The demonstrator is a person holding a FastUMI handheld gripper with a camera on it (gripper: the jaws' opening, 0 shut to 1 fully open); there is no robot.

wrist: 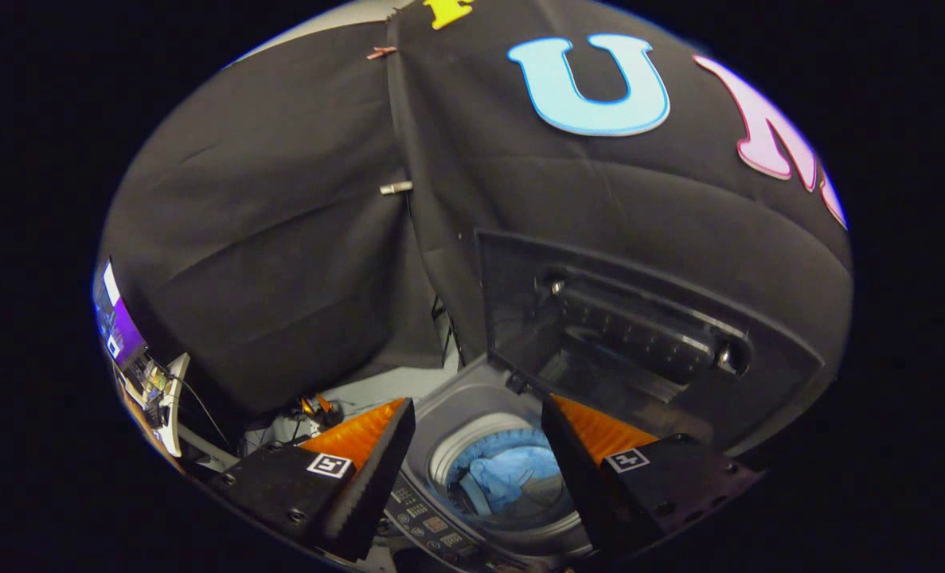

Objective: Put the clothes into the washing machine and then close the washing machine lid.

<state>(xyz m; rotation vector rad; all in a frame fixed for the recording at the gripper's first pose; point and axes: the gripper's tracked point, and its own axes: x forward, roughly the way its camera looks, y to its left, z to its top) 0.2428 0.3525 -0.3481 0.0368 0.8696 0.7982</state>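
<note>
A: Start close in. What are the fingers doing?

B: The gripper (pixel 478 469) sits at the bottom of the frame with its jaws apart and nothing between them. Through the gap you look straight down at the washing machine (pixel 472 402).

A: And the clothes?

B: A blue bundle of clothes (pixel 512 473) lies inside the drum, just ahead of the fingers, lower centre. Below it, a strip of buttons (pixel 428 521) runs along the front of the machine.

A: So the loading looks done?

B: I judge so. What remains is the lid (pixel 639 342), which stands raised in the right half of the frame, tilted back toward the black cloth wall (pixel 281 263).

A: What could go wrong?

B: The fingers are low, over the drum, and the lid's top edge is well above them. If the lid is pushed from too near its hinge it may not tip forward. It might also drop hard once past balance. An open finger could slip off the smooth panel too. Any cloth over the rim would keep it from shutting, though I cannot tell from here.

A: Anything further off?

B: A lit screen (pixel 118 322) at the far left.
</note>
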